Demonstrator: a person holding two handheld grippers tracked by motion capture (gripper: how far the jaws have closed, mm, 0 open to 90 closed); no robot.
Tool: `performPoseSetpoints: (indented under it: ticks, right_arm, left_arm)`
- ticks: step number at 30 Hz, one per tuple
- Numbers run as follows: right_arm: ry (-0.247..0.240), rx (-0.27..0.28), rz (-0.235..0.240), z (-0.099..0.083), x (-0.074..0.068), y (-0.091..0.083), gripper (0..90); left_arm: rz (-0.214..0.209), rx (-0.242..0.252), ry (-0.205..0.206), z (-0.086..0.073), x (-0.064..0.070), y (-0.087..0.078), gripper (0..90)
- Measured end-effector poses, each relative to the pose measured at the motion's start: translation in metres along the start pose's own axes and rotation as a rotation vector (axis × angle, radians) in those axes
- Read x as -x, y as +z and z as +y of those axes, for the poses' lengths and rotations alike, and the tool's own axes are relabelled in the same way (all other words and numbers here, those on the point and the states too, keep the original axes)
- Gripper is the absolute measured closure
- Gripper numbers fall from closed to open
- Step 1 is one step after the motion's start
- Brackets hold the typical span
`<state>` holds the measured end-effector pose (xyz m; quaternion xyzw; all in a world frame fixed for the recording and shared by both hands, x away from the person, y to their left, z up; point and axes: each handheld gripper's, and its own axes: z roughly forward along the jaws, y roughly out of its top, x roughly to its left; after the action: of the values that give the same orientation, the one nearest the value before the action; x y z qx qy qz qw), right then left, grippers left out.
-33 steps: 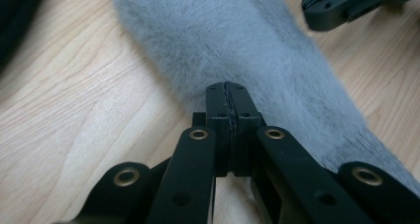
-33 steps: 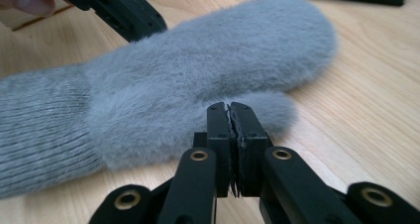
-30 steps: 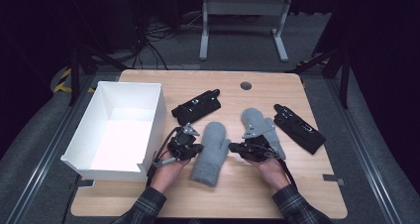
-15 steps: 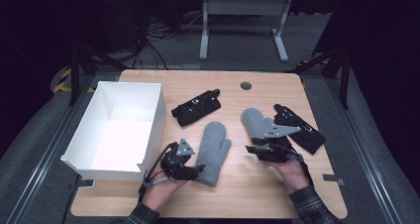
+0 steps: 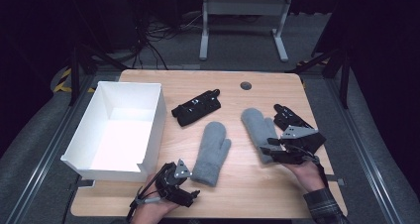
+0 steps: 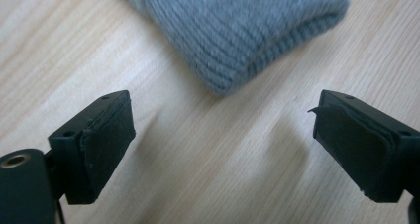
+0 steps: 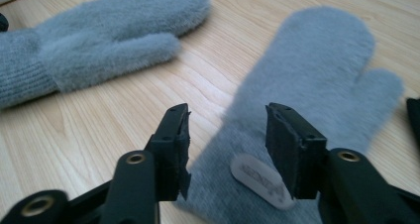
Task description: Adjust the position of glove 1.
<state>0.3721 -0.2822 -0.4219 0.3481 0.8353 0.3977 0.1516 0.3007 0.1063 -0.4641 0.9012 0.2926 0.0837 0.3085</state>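
Two grey mittens lie flat on the wooden table [image 5: 237, 194]. The left mitten [image 5: 210, 152] points away from me, and its ribbed cuff [image 6: 237, 30] lies just ahead of my left gripper [image 5: 190, 196] [image 6: 223, 135], which stands open with bare wood between its jaws. The right mitten [image 5: 257, 127] [image 7: 307, 85] lies under my right gripper [image 5: 265, 152] [image 7: 228, 130]. That gripper is open, its jaws on either side of the mitten's cuff and a small white label [image 7: 260, 179]. The left mitten [image 7: 99, 40] lies farther off in the right gripper view.
A white open box [image 5: 156, 120] stands at the left of the table. One black glove [image 5: 197, 106] lies behind the mittens at the centre, another black glove [image 5: 289, 119] beside the right mitten. A round grommet hole [image 5: 245, 85] sits near the far edge.
Both grippers have drawn back toward the person. The left one has left the mitten and now sits near the front edge. The mittens have stayed in place.
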Motion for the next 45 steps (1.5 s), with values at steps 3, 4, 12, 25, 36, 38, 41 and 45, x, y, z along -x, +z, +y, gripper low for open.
performPoseSetpoints:
  ticks: [3, 4, 12, 25, 36, 38, 41, 45]
  right_arm:
    - [-0.011, -0.023, -0.018, -0.005, 0.005, -0.006, 62.3]
    - [-0.014, -0.031, -0.027, -0.006, 0.007, -0.008, 66.9]
    - [-0.007, -0.058, -0.087, -0.017, 0.024, -0.019, 86.5]
    - [0.004, -0.113, -0.088, -0.017, 0.033, 0.0, 90.0]
    - [-0.046, -0.143, 0.008, -0.015, 0.008, 0.002, 90.0]
    - [-0.056, -0.147, 0.021, -0.014, 0.002, 0.003, 90.0]
    - [-0.071, -0.152, 0.044, -0.013, -0.007, 0.004, 90.0]
    - [-0.097, -0.161, 0.076, -0.011, -0.017, 0.007, 90.0]
  left_arm:
    - [0.009, -0.014, 0.004, -0.002, 0.0, 0.005, 5.4]
    - [0.004, -0.017, 0.009, -0.002, 0.0, 0.005, 3.4]
    - [-0.026, 0.083, 0.042, -0.012, -0.007, 0.009, 0.0]
    - [-0.036, 0.101, 0.058, -0.014, -0.009, 0.009, 0.0]
    - [-0.035, 0.103, 0.057, -0.014, -0.009, 0.01, 0.0]
    - [-0.035, 0.103, 0.058, -0.014, -0.009, 0.01, 0.0]
    - [-0.035, 0.103, 0.057, -0.014, -0.009, 0.01, 0.0]
    - [-0.035, 0.104, 0.058, -0.014, -0.009, 0.01, 0.0]
